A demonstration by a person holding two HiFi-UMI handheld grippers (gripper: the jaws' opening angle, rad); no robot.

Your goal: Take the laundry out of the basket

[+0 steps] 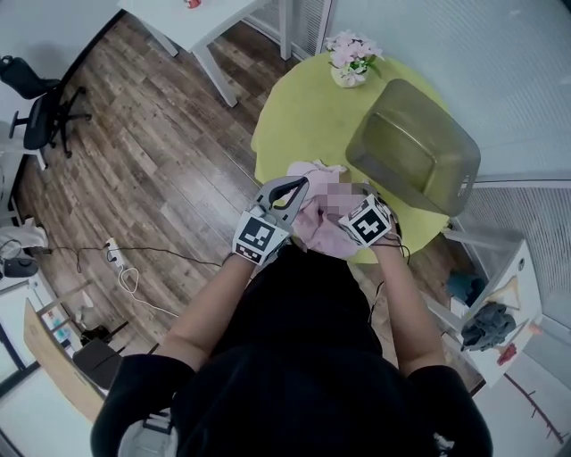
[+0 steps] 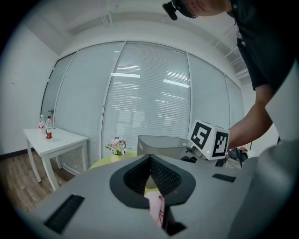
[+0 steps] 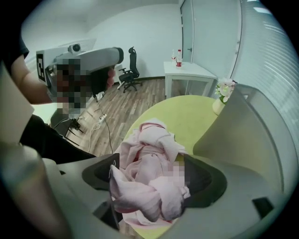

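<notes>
Pink laundry [image 1: 319, 212] lies bunched at the near edge of the round yellow-green table [image 1: 294, 116]. The grey basket [image 1: 415, 147] stands behind it at the right, and I cannot see inside it. My left gripper [image 1: 294, 189] is at the cloth's left edge. In the left gripper view its jaws meet at the tips [image 2: 150, 158], with a fold of pink cloth [image 2: 156, 210] pinched lower between them. My right gripper [image 3: 156, 175] is shut on a thick bundle of the pink laundry [image 3: 149, 182]. Its marker cube [image 1: 368, 221] hides its jaws in the head view.
A vase of pink flowers [image 1: 350, 62] stands at the table's far edge. A white table [image 1: 192, 22] and an office chair [image 1: 40, 107] are farther left. A cable and power strip [image 1: 120, 263] lie on the wood floor. A rack with clothes [image 1: 489, 326] is at the right.
</notes>
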